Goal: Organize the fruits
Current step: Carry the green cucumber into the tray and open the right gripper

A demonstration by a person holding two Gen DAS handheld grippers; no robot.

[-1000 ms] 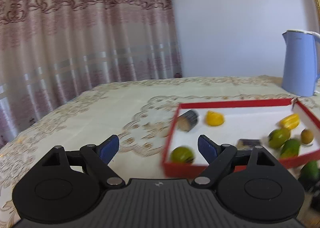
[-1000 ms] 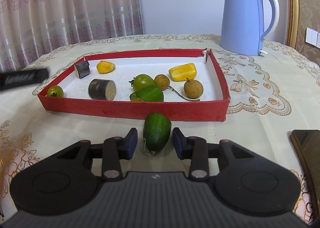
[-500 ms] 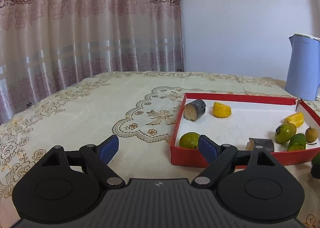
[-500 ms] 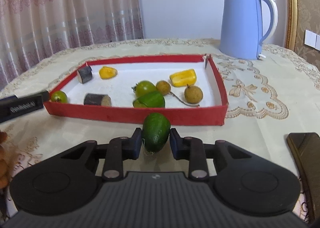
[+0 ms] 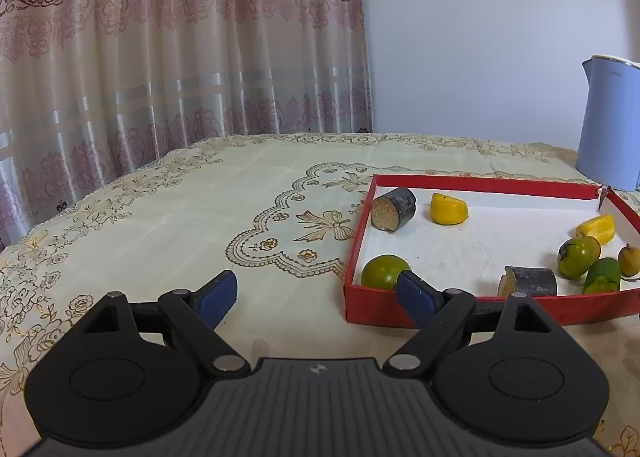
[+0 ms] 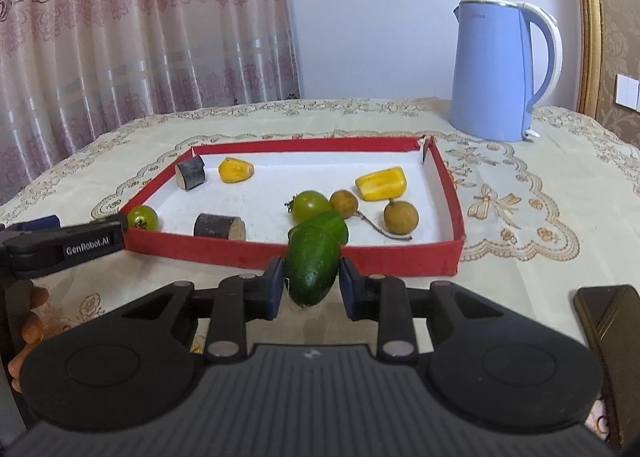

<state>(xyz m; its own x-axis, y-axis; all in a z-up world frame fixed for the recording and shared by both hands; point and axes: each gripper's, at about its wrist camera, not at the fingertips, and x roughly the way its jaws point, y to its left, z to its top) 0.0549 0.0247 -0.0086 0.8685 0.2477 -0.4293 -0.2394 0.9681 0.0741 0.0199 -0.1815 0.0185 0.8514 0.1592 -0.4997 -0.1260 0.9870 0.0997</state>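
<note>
The right hand-held gripper [image 6: 311,284] was clenched on a dark green cucumber piece [image 6: 312,264], its blue pads pressing both sides, just in front of the near wall of the red tray [image 6: 400,257]. The tray sat on the tabletop [image 6: 520,277], which was covered with an embroidered cloth. Inside the tray lay two dark cut stalk pieces [image 6: 219,225], two yellow pieces [image 6: 382,183], a green tomato [image 6: 310,205], two brown round fruits [image 6: 401,217], another green piece [image 6: 334,225] and a small green round fruit [image 6: 142,217] in the near left corner. The left hand-held gripper [image 5: 316,295] stood released, its jaws wide with nothing between them, beside the tray's left corner. A blue kettle [image 6: 496,73] stood behind the tray, and a dark phone [image 6: 608,313] lay at the right edge.
</note>
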